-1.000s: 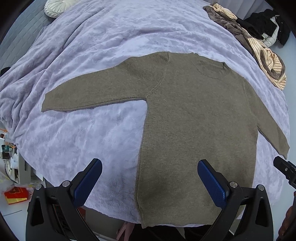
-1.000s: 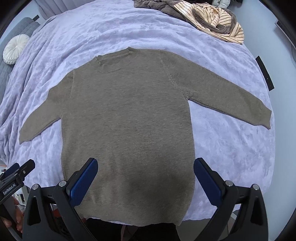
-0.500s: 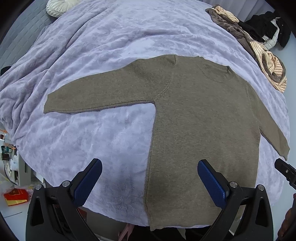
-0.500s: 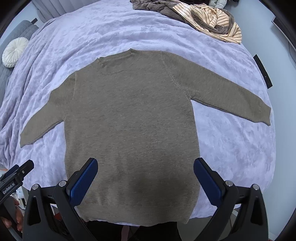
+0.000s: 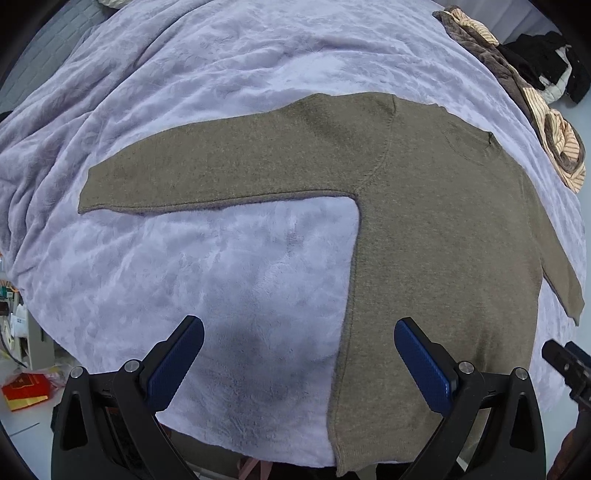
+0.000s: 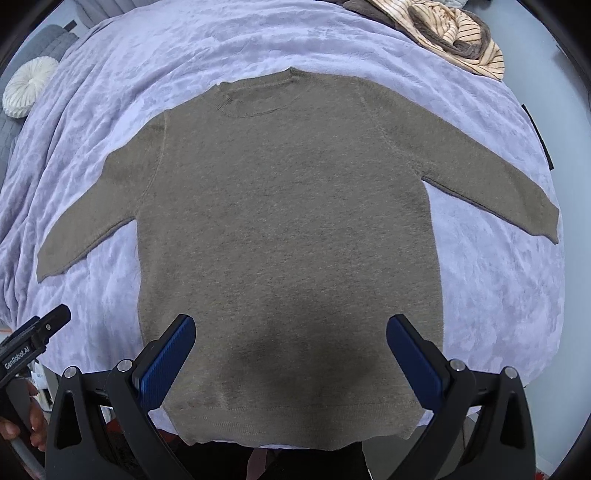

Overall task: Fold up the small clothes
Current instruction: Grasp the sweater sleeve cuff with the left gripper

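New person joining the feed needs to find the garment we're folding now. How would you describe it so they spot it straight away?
Start from the lilac blanket covering the bed. Flat in its middle lies the olive-brown sweater, neck away from the camera, both sleeves spread out. Unlike the crumpled striped clothes pile at the far edge, it is plain, single-coloured and laid out smooth.

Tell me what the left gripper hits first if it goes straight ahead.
Probably the blanket: the open left gripper points at bare blanket just left of the sweater body, below its sleeve. Depth is unclear, so the sweater's side edge could come first.

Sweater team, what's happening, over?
Both tongs open, left and right. Sweater flat on the blanket, sleeves spread, unfolded. Nothing on it.
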Tool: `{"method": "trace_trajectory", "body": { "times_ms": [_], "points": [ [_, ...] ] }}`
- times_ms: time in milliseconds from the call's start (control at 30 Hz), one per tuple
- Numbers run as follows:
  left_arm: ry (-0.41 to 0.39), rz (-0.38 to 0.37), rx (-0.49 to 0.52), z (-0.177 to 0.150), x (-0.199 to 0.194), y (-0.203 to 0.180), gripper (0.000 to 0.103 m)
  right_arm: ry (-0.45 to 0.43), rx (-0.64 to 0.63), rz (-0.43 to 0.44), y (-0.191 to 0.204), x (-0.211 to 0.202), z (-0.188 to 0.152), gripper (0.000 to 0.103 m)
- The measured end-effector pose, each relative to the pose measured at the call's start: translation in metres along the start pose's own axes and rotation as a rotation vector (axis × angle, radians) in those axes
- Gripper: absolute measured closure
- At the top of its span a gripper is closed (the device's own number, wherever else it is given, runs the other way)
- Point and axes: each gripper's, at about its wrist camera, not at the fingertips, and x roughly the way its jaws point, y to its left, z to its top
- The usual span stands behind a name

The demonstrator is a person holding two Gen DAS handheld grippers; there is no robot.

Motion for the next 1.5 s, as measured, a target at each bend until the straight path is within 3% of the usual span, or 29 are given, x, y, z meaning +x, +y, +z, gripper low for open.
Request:
{"method": "trace_trajectory", "body": {
  "times_ms": [167, 433, 533, 633, 667, 700, 733, 767, 900, 1000, 1133, 1233, 1367, 1433, 1500],
  "points": [
    [-0.065, -0.035, -0.17, 0.02, 0.038, 0.064, 0.0, 0.07, -0.118, 0.011, 0.043, 0.028, -0.005, 0.0],
    [-0.217, -0.156, -0.513, 0.055, 0.106, 0.185, 0.0, 0.133, -0.27, 0.06, 0.095, 0.066, -0.019, 0.0],
    [-0.236, -0.184, -0.561, 0.06, 0.124, 0.204, 0.0, 0.161, -0.277, 0.08, 0.099, 0.078, -0.024, 0.0],
    [-0.258, -0.132, -0.515, 0.068, 0.13, 0.2, 0.028, 0.169, -0.274, 0.108, 0.1, 0.091, -0.025, 0.0],
    [-0.276, -0.122, -0.501, 0.069, 0.128, 0.198, 0.051, 0.168, -0.279, 0.11, 0.1, 0.095, -0.025, 0.0],
    [-0.3, -0.122, -0.488, 0.071, 0.125, 0.196, 0.082, 0.165, -0.283, 0.115, 0.099, 0.098, -0.024, 0.0],
    [-0.318, -0.135, -0.472, 0.074, 0.121, 0.193, 0.093, 0.163, -0.284, 0.124, 0.098, 0.101, -0.023, 0.0],
    [-0.336, -0.135, -0.466, 0.076, 0.116, 0.19, 0.095, 0.164, -0.284, 0.135, 0.096, 0.102, -0.023, 0.0],
    [-0.47, -0.146, -0.326, 0.087, 0.074, 0.151, 0.095, 0.141, -0.278, 0.168, 0.08, 0.11, -0.017, 0.0],
    [-0.556, -0.228, -0.147, 0.102, 0.037, 0.092, 0.095, 0.097, -0.25, 0.198, 0.059, 0.104, -0.011, 0.0],
    [-0.609, -0.355, 0.056, 0.115, 0.006, -0.004, 0.095, 0.043, -0.208, 0.223, 0.03, 0.099, 0.003, 0.0],
    [-0.589, -0.426, 0.186, 0.122, 0.003, -0.088, 0.095, -0.003, -0.148, 0.215, 0.003, 0.094, 0.01, 0.0],
    [-0.497, -0.496, 0.315, 0.11, 0.025, -0.186, 0.095, -0.033, -0.031, 0.181, -0.052, 0.099, 0.016, 0.0],
    [-0.423, -0.501, 0.366, 0.102, 0.046, -0.227, 0.095, -0.028, 0.029, 0.157, -0.082, 0.105, 0.016, 0.0],
    [-0.357, -0.453, 0.389, 0.087, 0.071, -0.247, 0.095, -0.022, 0.075, 0.135, -0.105, 0.112, 0.016, 0.0]
  ]
}}
